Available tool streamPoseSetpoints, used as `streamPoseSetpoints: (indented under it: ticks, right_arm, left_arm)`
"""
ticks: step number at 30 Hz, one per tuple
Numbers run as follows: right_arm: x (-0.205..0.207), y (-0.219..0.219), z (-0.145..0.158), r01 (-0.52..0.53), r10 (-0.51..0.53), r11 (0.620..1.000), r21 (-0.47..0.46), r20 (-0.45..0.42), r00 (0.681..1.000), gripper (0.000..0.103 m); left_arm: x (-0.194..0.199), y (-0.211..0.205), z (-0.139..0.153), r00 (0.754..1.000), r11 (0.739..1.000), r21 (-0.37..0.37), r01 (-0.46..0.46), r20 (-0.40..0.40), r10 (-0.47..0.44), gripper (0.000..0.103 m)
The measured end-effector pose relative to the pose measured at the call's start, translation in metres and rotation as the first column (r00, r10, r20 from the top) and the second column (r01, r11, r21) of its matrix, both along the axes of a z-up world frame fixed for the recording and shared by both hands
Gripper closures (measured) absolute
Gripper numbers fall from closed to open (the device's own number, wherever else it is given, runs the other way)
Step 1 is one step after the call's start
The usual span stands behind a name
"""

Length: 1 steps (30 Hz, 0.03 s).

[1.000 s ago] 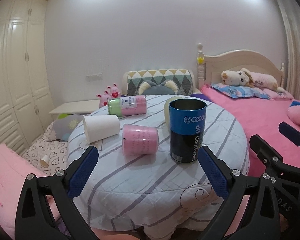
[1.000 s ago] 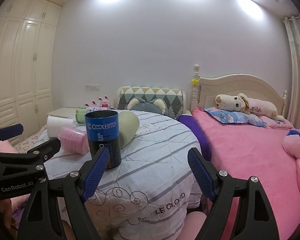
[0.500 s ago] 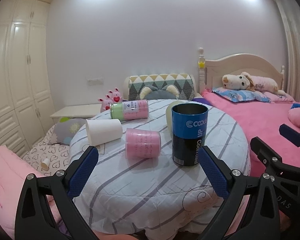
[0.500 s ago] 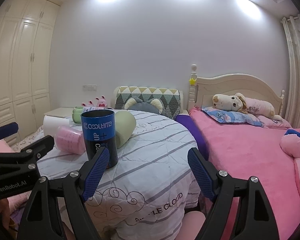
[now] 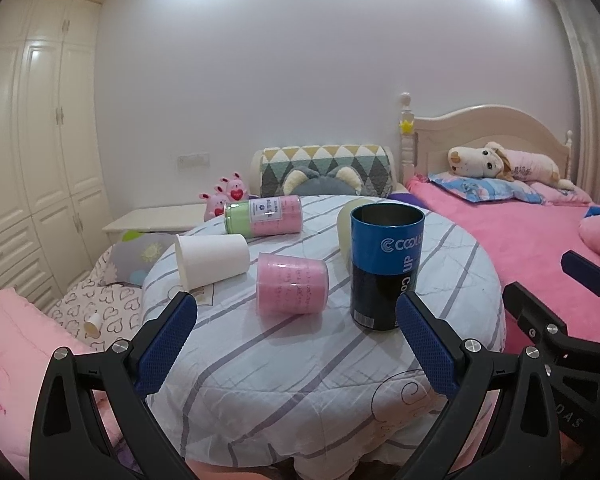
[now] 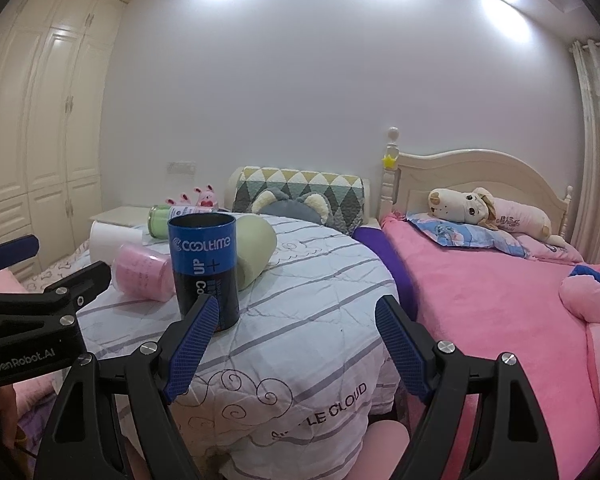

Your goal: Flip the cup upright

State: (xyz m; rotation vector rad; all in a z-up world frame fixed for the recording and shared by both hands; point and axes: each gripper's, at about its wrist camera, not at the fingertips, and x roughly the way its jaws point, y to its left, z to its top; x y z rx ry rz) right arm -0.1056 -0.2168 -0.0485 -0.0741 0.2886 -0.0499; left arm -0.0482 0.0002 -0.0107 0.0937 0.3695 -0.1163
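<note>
Blue Cooltime cup (image 5: 386, 266) upright, mouth up, right of centre on the striped round worktop (image 5: 284, 364), beside a toppled pink cup (image 5: 292, 289). Left gripper (image 5: 296, 346) and right gripper (image 6: 296, 348) both spread wide, empty, low in frame.

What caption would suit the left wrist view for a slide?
Open left gripper faces an upright blue can among toppled cups on a striped round table.

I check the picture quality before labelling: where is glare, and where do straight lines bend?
Left wrist view: ceiling lights blow out white at the top; the wardrobe bows at the edge; the blue cup is sharp. Right wrist view: three glare patches above; the curtain curves; the corners go black.
</note>
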Motion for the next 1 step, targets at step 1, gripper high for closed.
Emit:
streamPoseSetpoints:
  ticks: [1]
  right_arm:
    - [0.0001, 0.0003, 0.0001, -0.002, 0.002, 1.000, 0.000, -0.002, 1.000, 0.021]
  left_arm:
    - [0.0005, -0.0004, -0.0002, 1.000, 1.000, 0.006, -0.002, -0.004, 0.002, 0.002]
